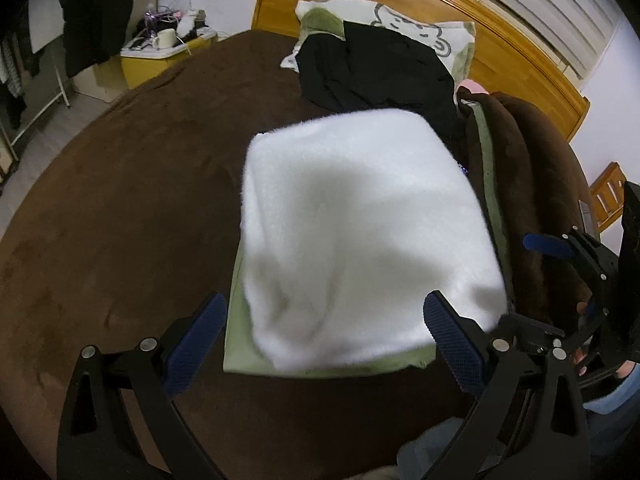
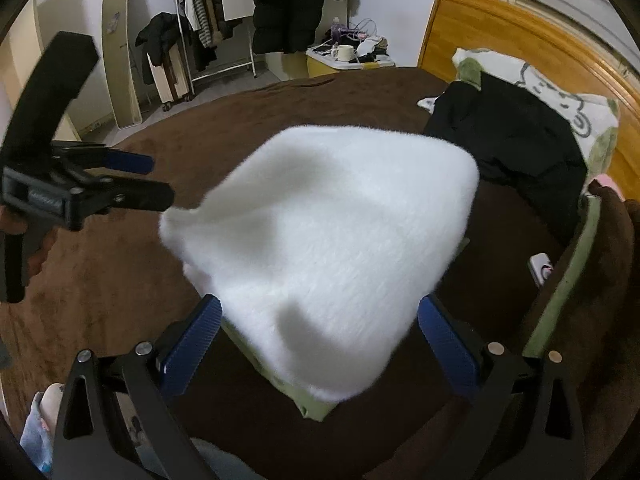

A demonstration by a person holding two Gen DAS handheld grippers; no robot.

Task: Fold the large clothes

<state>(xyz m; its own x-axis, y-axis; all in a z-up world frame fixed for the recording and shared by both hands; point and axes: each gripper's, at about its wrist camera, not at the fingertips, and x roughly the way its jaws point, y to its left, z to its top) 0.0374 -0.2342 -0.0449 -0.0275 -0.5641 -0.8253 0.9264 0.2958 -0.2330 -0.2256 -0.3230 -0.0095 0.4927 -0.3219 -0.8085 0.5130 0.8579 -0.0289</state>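
Note:
A folded white fluffy garment (image 1: 360, 232) with a pale green lining (image 1: 240, 344) lies on the brown bedspread (image 1: 120, 200). My left gripper (image 1: 324, 340) hovers over its near edge, blue pads wide apart and touching nothing. The right gripper (image 1: 536, 284) shows at the right edge of this view, beside the garment, its jaws apart. In the right wrist view the same garment (image 2: 328, 240) lies ahead, a green corner (image 2: 316, 410) poking out at the front. My right gripper (image 2: 320, 320) stands open above it, pads clear of the cloth. The left gripper (image 2: 160, 180) is at the garment's left corner, open.
A black garment (image 1: 376, 72) lies over a cartoon-print pillow (image 1: 404, 20) against the wooden headboard (image 1: 520, 68). A bunched brown blanket (image 1: 536, 184) sits at the right. Beyond the bed stand a yellow box (image 2: 320, 65) with a mug (image 2: 344, 53), a clothes rack (image 2: 200, 20) and a hanging black coat (image 2: 288, 8).

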